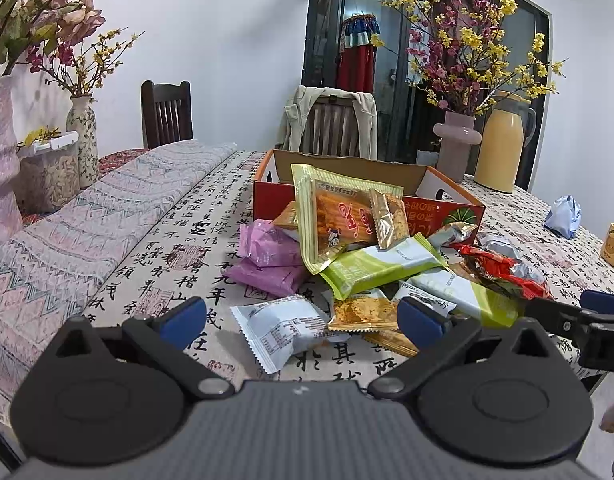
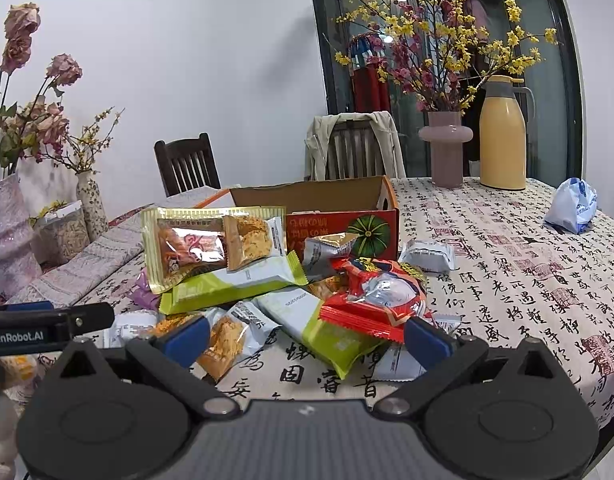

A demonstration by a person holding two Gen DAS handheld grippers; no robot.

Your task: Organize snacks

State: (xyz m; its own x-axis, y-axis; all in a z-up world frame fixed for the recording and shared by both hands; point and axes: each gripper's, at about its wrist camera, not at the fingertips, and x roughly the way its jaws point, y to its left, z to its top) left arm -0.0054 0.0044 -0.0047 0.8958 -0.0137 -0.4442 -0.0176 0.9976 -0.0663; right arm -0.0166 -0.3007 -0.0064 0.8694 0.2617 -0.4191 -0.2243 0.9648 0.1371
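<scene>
Home dining room: tablecloth (image 2: pixel 507 264), chairs (image 2: pixel 187 164), vases (image 2: pixel 446 148)

A heap of snack packets (image 1: pixel 371 264) lies on the table (image 1: pixel 211 216) at frame centre, directly before an open cardboard box (image 1: pixel 447 196), with the tallest packet (image 1: pixel 335 216) leaning against the box front. Behind the box stands a chair with a jacket (image 1: pixel 327 120). At upper right a vase (image 1: pixel 455 148) stands left of a jug (image 1: pixel 501 148); at far right lies a bag (image 1: pixel 565 216).

Left gripper (image 1: pixel 303 318) jaws spread, right gripper (image 2: pixel 307 334) likewise
</scene>
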